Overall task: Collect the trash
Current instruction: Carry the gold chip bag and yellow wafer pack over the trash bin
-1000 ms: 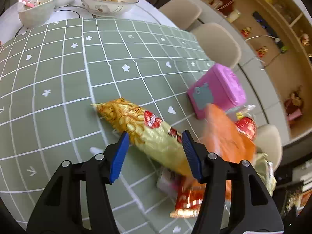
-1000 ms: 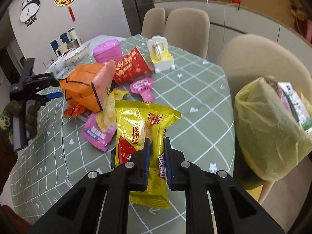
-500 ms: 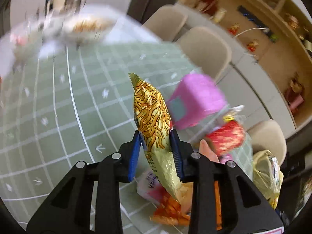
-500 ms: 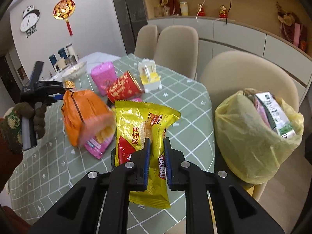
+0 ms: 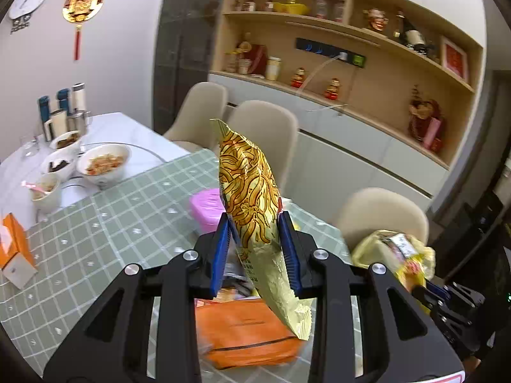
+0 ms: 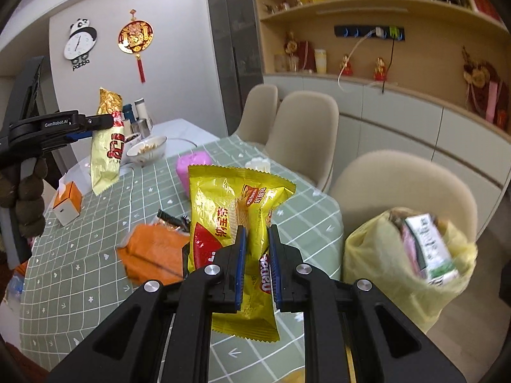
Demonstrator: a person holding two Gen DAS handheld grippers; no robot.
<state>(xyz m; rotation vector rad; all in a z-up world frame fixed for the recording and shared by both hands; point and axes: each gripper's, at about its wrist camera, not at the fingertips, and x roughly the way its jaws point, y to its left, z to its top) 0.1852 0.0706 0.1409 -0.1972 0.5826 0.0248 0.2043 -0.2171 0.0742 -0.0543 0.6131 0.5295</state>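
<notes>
Here the left tongs (image 5: 255, 249) grip a gold noodle packet (image 5: 249, 191); right tongs (image 6: 257, 265) clamp a yellow wrapper (image 6: 230, 210)

Checked table (image 6: 95, 274); orange packet (image 6: 153, 255); bowls (image 5: 103, 164)

Open path: bare green checked tablecloth (image 6: 80, 271), lower left.
Blocked centre: crumpled orange packet (image 6: 153, 252).
Blocked right: beige chair (image 6: 399, 188), full yellow plastic trash bag (image 6: 383, 268).

The trash bag (image 6: 405, 255) sits on a chair (image 6: 399, 185) right of the table (image 6: 95, 255).
</notes>
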